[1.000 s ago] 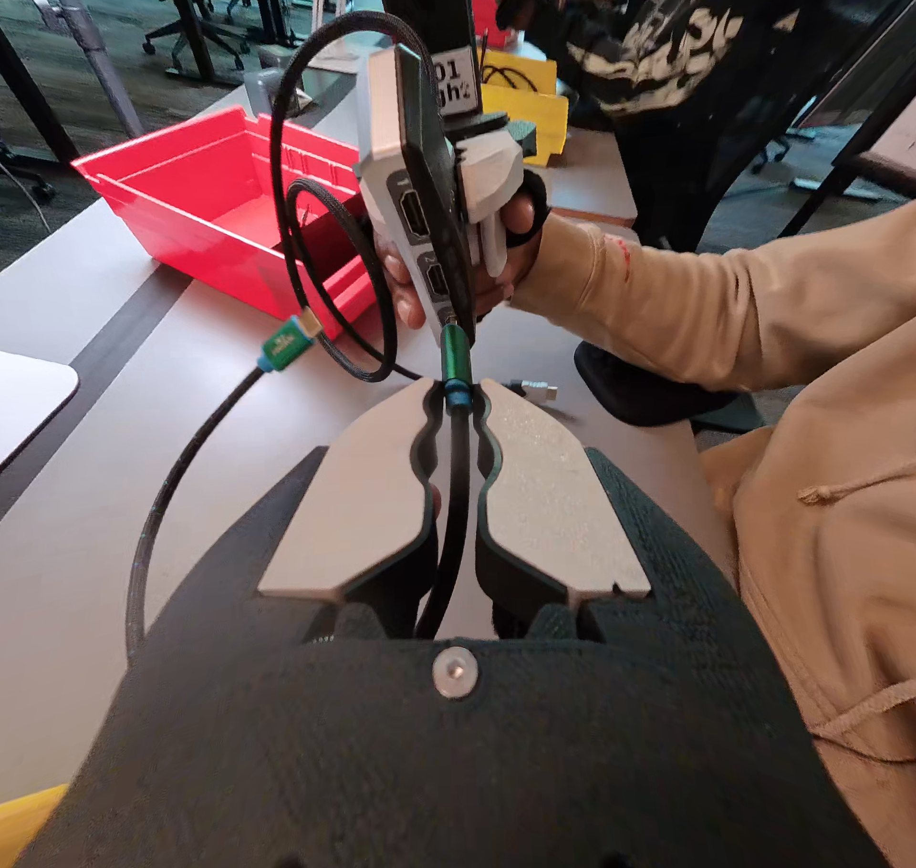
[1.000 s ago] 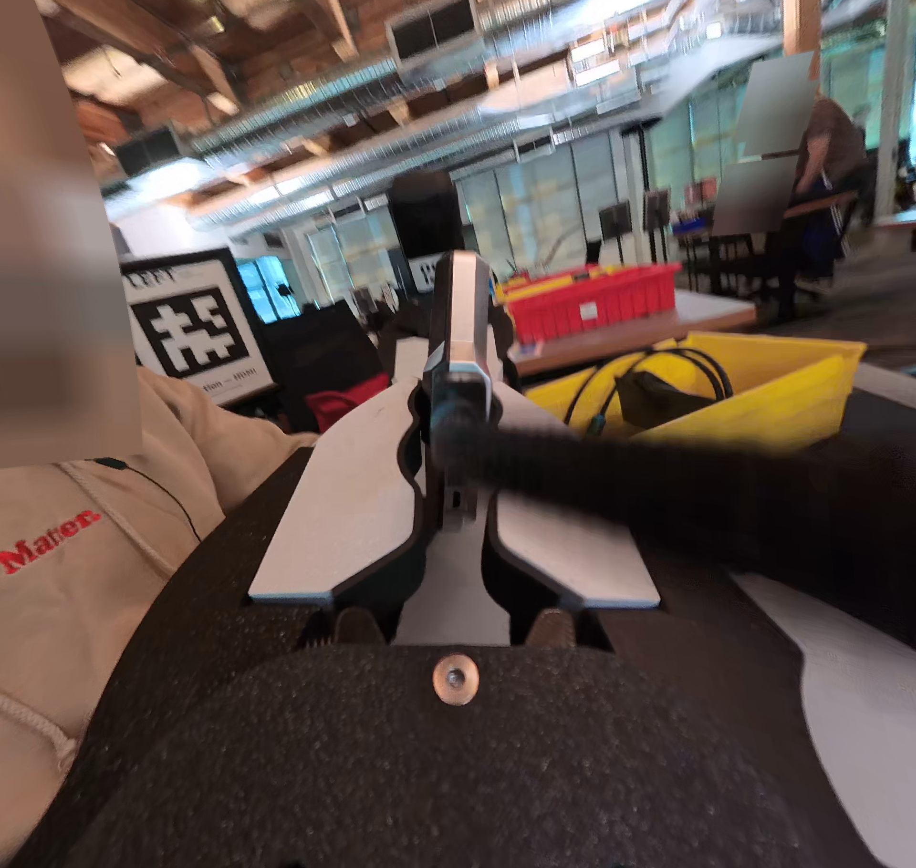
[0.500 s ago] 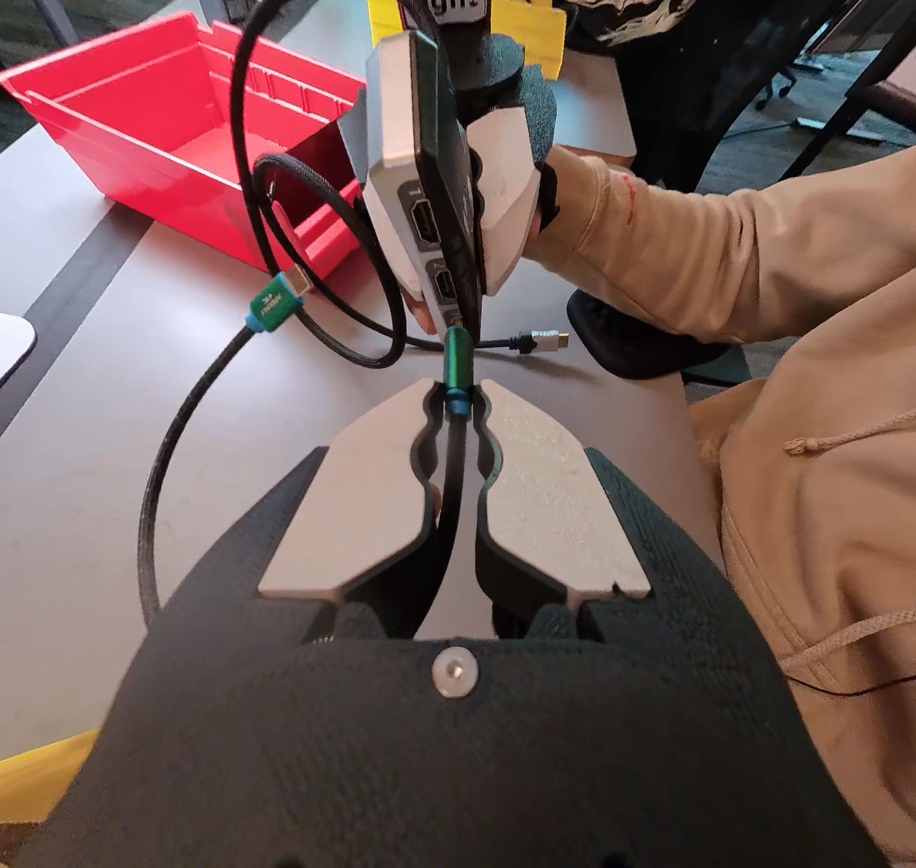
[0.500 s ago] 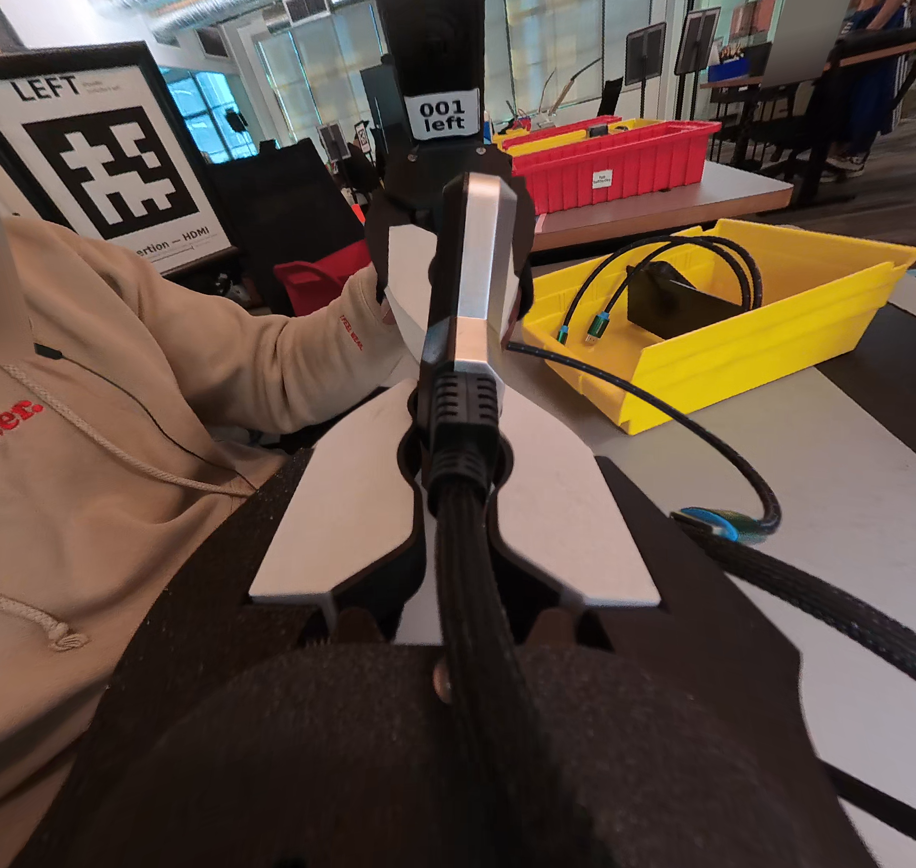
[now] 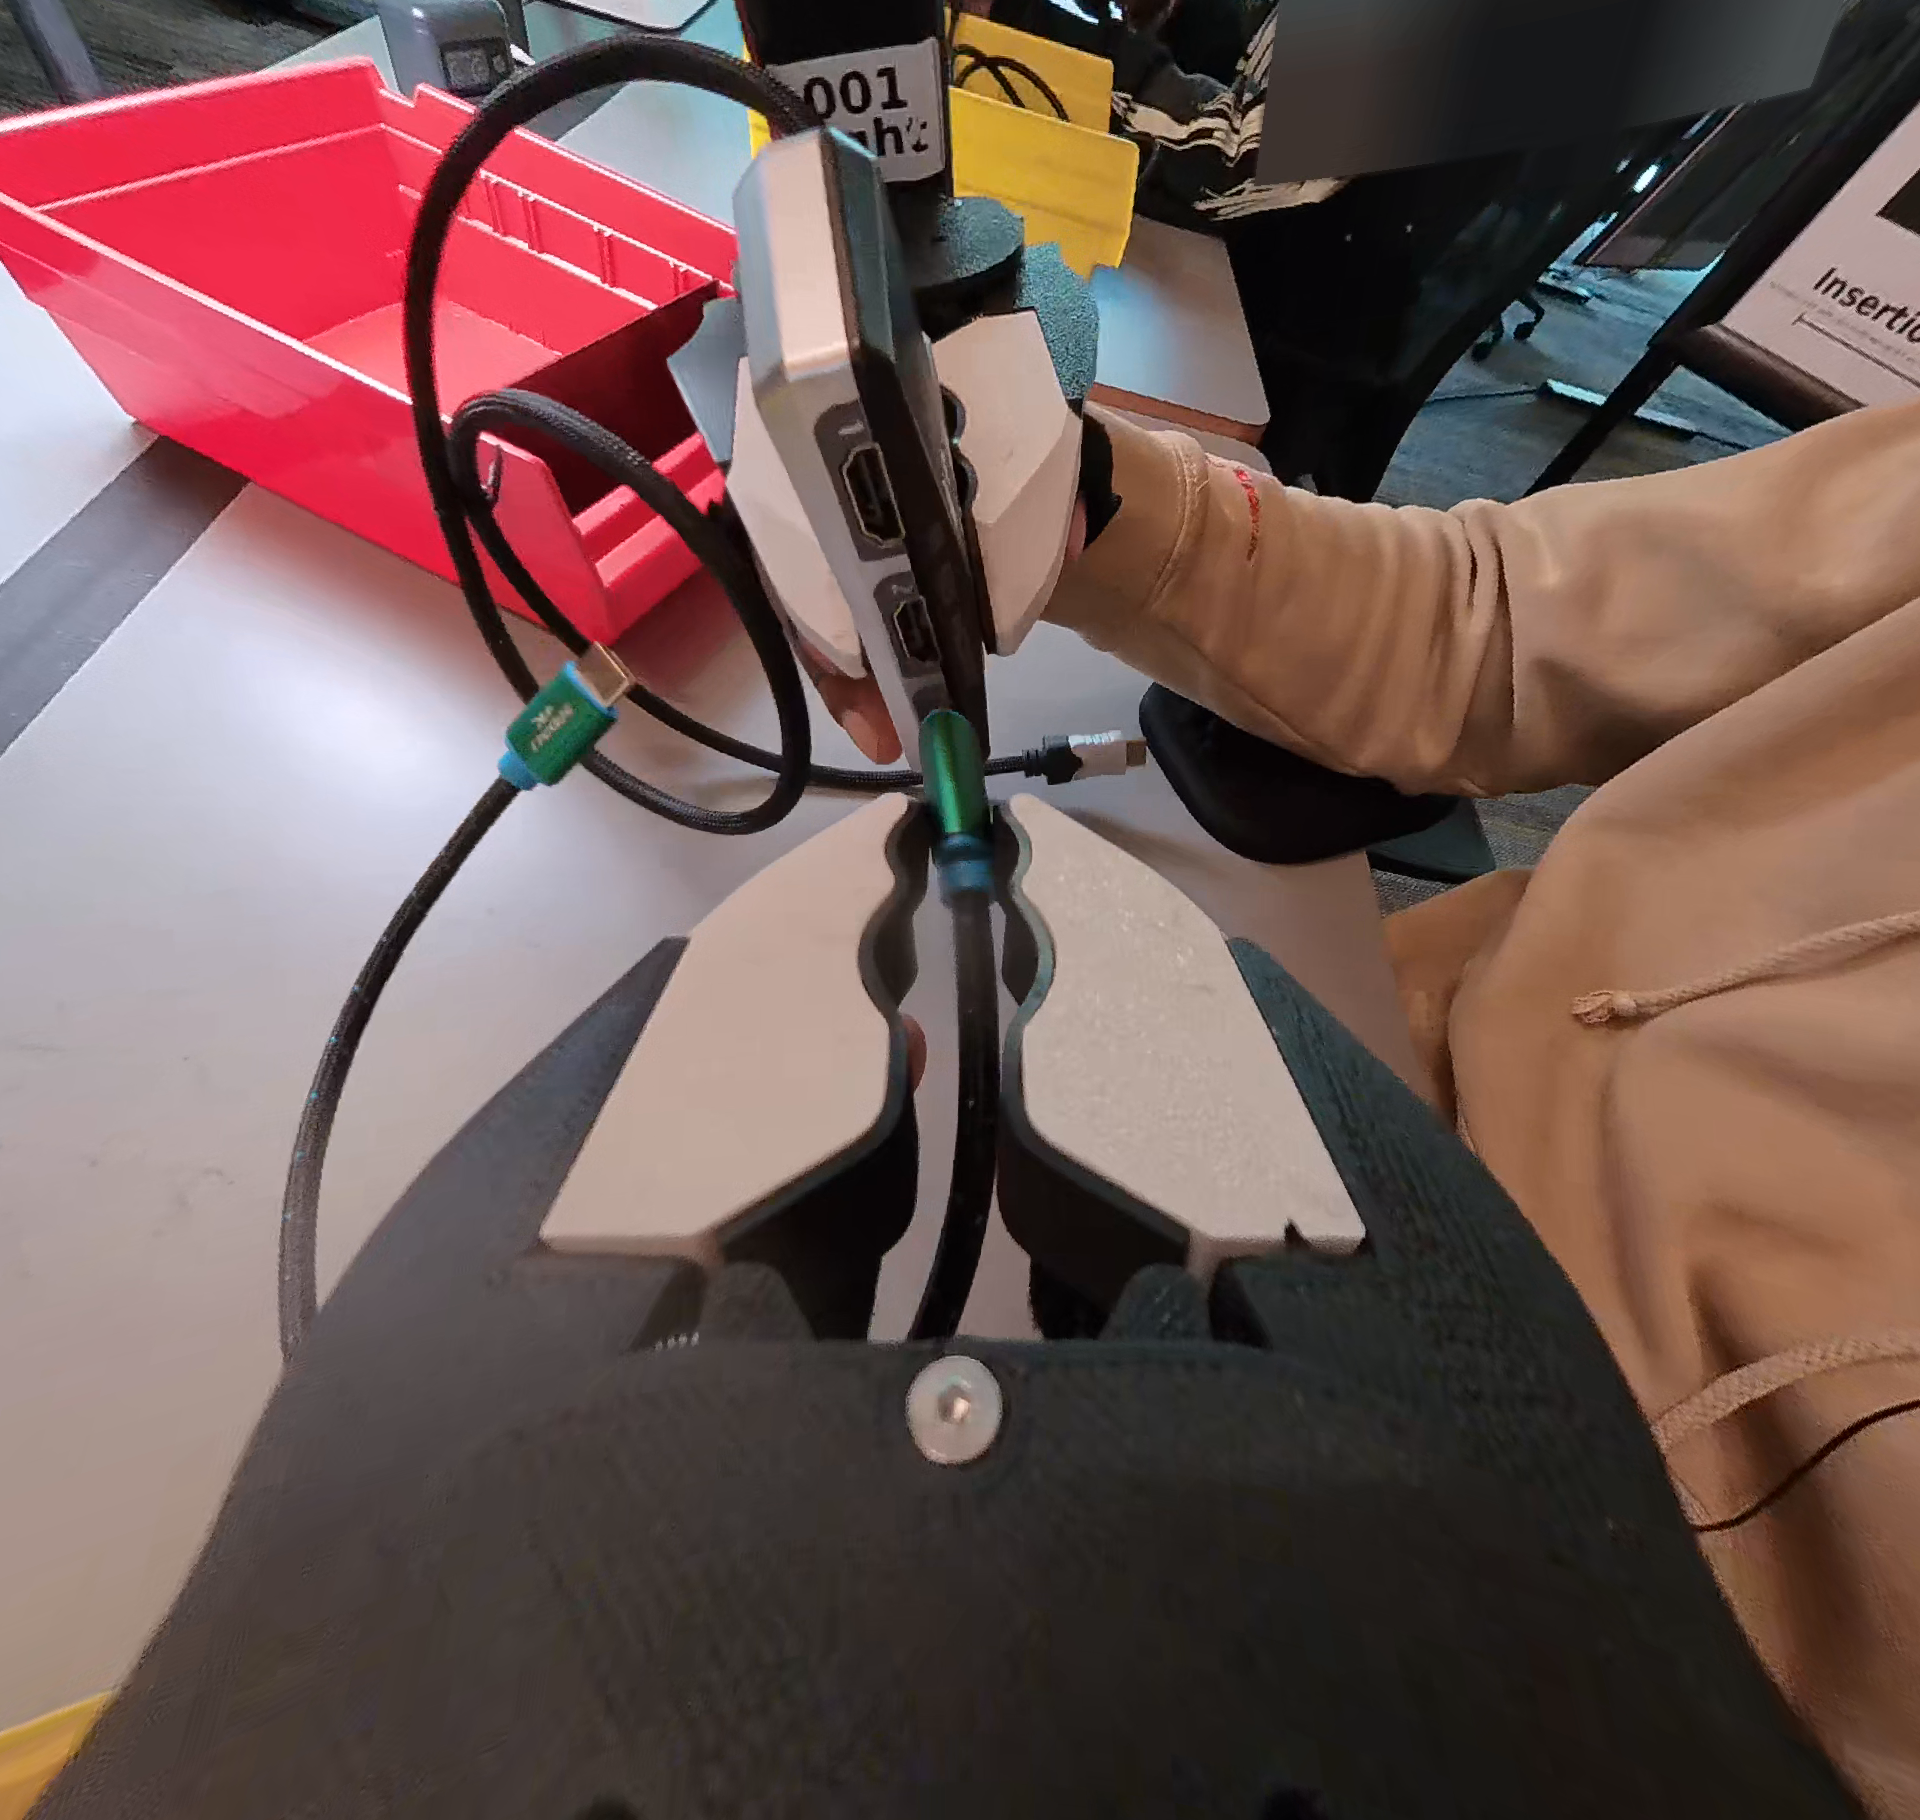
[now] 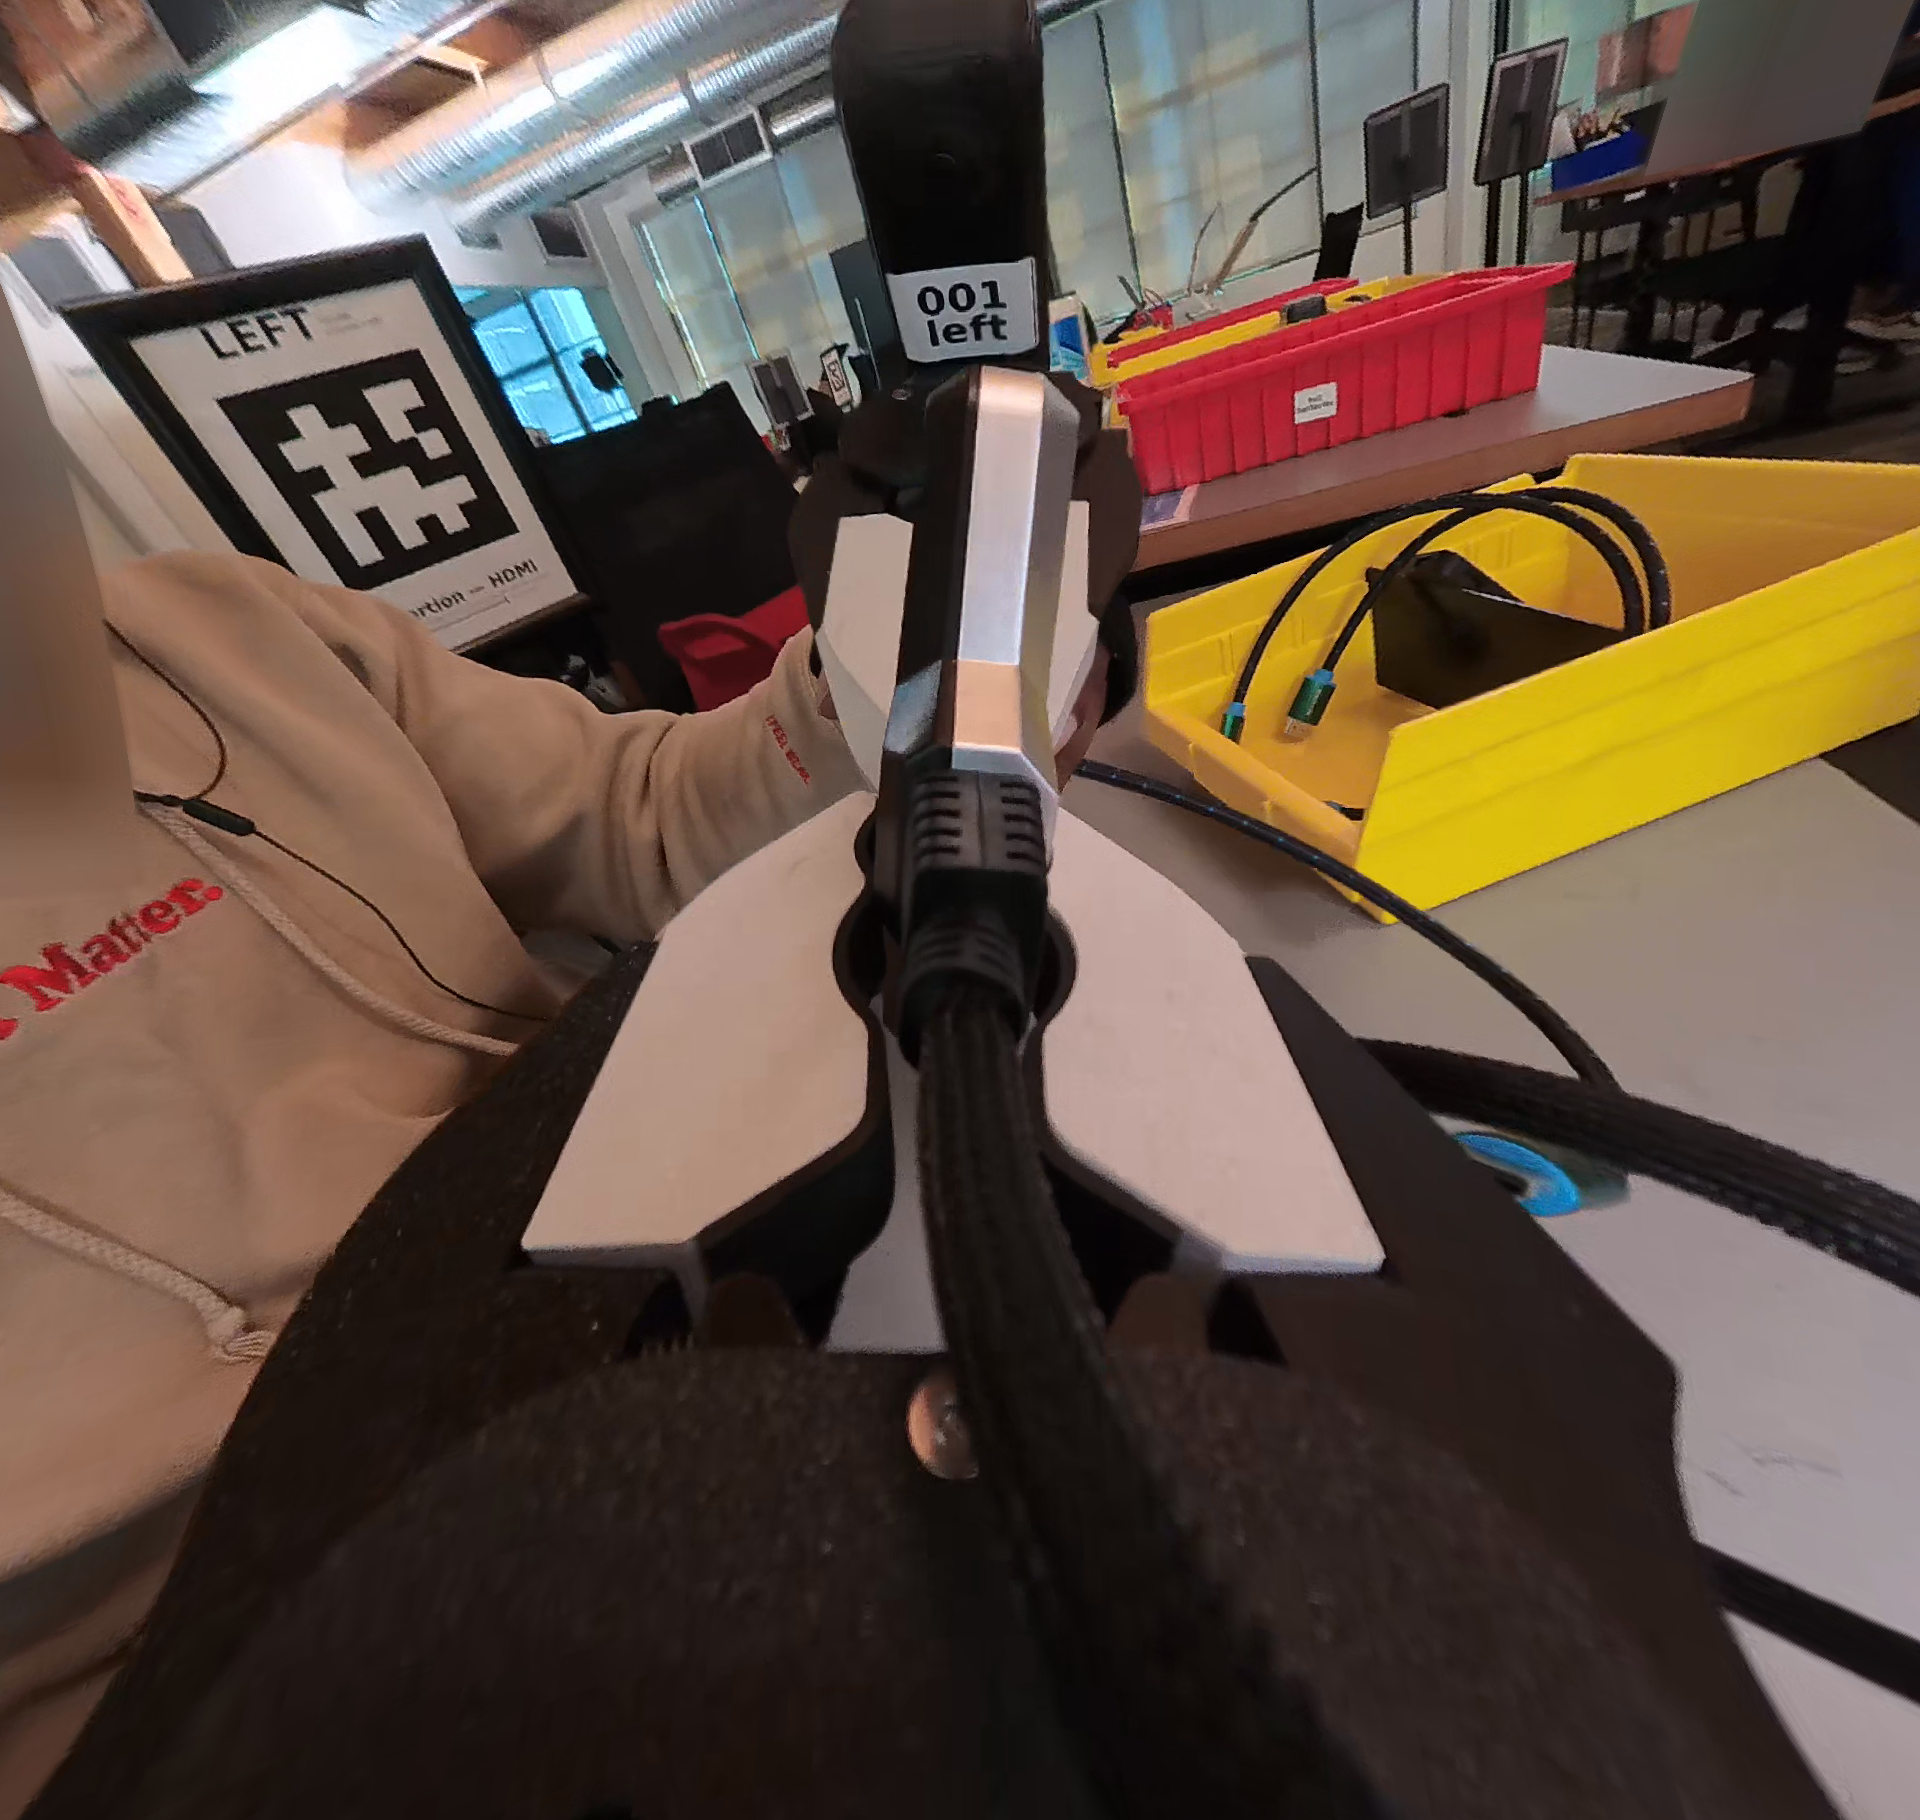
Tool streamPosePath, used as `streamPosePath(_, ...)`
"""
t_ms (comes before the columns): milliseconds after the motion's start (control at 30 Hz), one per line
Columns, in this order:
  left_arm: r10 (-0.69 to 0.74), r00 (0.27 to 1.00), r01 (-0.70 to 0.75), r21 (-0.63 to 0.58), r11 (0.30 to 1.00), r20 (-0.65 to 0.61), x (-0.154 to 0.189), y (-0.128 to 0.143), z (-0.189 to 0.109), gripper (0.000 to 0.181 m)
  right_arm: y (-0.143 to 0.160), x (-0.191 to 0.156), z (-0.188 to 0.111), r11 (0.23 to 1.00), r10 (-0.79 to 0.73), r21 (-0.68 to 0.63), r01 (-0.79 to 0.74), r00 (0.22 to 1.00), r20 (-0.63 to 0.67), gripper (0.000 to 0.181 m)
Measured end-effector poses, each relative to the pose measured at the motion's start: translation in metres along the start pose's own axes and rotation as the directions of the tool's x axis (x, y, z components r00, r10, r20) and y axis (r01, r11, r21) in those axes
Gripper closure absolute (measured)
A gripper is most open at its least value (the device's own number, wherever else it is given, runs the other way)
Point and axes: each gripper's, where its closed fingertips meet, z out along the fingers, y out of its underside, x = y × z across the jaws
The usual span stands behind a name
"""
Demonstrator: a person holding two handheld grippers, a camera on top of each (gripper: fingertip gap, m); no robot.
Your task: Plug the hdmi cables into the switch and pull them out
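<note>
In the left wrist view my left gripper point(image 5: 956, 820) is shut on the cable just behind a green HDMI plug point(image 5: 951, 768). The plug's tip meets the lowest port of the silver-and-black switch point(image 5: 831, 347); its metal end is hidden. The two ports above it are empty. My right gripper point(image 5: 925, 648) holds the switch upright above the table. In the right wrist view my right gripper point(image 6: 961, 835) is shut on the switch point(image 6: 997, 565), whose own black cable point(image 6: 987, 1095) runs back over the gripper. One left finger point(image 6: 857, 617) shows behind the switch.
A second green plug point(image 5: 561, 726) and a silver plug point(image 5: 1091, 754) lie loose on the grey table point(image 5: 208, 887). A red bin point(image 5: 260, 316) stands at the far left. A yellow bin point(image 6: 1558, 783) with more cables and a black box stands to the right. The person's beige sleeve point(image 5: 1403, 607) crosses on the right. Only a small space, under 4 cm, lies between the two pairs of fingers.
Both grippers keep their hold. The right gripper has swung down from facing the ceiling to facing across the table, tilting the switch. The green plug stays at the lowest port.
</note>
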Motion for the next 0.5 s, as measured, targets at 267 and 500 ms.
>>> streamPosePath(267, 0.043, 0.999, -0.043, 0.004, 0.999, 0.033, -0.003, -0.001, -0.003, 0.169, 0.000, 0.003, 0.005, 1.000, 0.011, 0.005, -0.011, 1.000, -0.013, 0.158)
streamPosePath(500, 0.041, 0.998, -0.042, 0.024, 0.999, 0.042, -0.005, -0.003, -0.010, 0.168, -0.012, 0.006, -0.001, 1.000, -0.027, 0.011, 0.028, 0.995, -0.094, 0.153)
